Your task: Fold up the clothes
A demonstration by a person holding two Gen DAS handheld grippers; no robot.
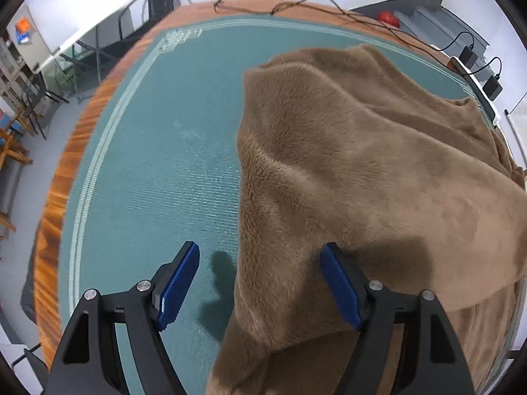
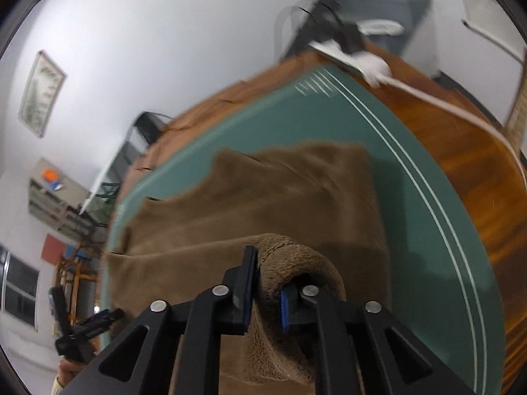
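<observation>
Your left gripper (image 1: 260, 283) spreads its fingers over the brown fleece garment (image 1: 362, 171) edge; bare green mat (image 1: 148, 171) lies leftward. Your right gripper (image 2: 268, 283) clamps a fleece fold.

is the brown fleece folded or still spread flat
Partly folded, not flat: the brown fleece lies doubled over itself on the green mat, with a bunched fold pinched in the right gripper.

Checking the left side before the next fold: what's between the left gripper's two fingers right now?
In the left wrist view, the left gripper stands open over the brown fleece garment's edge and bare green mat.
</observation>
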